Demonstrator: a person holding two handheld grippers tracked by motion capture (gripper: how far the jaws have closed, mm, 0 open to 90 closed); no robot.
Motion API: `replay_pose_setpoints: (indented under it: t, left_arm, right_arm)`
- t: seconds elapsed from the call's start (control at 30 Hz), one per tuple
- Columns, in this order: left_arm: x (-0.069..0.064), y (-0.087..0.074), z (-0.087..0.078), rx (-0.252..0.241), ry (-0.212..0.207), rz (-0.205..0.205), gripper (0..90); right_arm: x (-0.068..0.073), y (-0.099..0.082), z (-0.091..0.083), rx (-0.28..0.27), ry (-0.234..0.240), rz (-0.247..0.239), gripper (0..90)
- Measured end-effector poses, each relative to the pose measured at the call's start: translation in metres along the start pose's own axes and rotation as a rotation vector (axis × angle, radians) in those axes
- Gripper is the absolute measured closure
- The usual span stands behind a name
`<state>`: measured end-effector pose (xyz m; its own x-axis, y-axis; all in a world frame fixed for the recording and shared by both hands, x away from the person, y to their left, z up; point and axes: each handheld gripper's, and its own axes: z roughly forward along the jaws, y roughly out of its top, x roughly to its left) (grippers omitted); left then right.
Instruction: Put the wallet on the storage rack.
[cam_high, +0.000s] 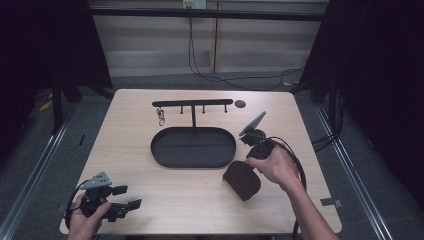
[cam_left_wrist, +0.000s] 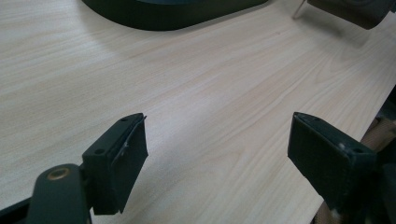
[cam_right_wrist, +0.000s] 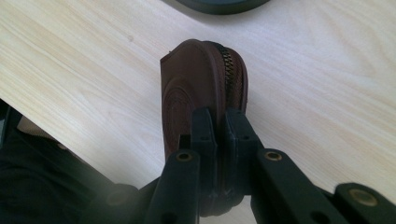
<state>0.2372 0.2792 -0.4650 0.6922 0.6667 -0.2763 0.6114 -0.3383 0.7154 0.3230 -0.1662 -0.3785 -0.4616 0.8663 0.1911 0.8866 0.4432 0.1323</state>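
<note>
Here the right tool (cam_right_wrist: 218, 135) pinches a brown zip pouch (cam_right_wrist: 201, 88) on edge at the table's (cam_high: 200, 200) four o'clock, probably bound for the tray (cam_high: 193, 146), while the left tool (cam_left_wrist: 217, 154) gapes wide and empty at seven.

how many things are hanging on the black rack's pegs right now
1. A small metal keyring or clip hangs from the leftmost peg of the black T-shaped metal rack, which stands on the black oval tray. The other three pegs look bare, though anything tiny could escape this view.
</note>
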Motion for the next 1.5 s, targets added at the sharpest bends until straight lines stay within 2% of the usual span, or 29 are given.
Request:
replay_pose_setpoints:
  t: [0.27, 0.4, 0.93, 1.5]
  left_arm:
    - [-0.001, 0.000, 0.002, 0.010, -0.009, -0.001, 19.7]
    - [-0.001, 0.000, 0.004, 0.018, -0.007, 0.004, 19.7]
    - [-0.001, 0.000, 0.003, 0.014, -0.014, 0.004, 19.7]
    - [0.000, -0.001, 0.002, 0.018, -0.009, 0.005, 19.7]
  right_arm:
    - [0.000, 0.002, -0.007, 0.008, -0.015, 0.001, 83.2]
    - [-0.004, 0.004, -0.010, -0.010, -0.018, 0.020, 83.1]
    - [-0.009, 0.014, -0.031, -0.016, -0.045, 0.058, 82.9]
    - [-0.008, 0.040, -0.051, -0.036, -0.106, 0.111, 82.7]
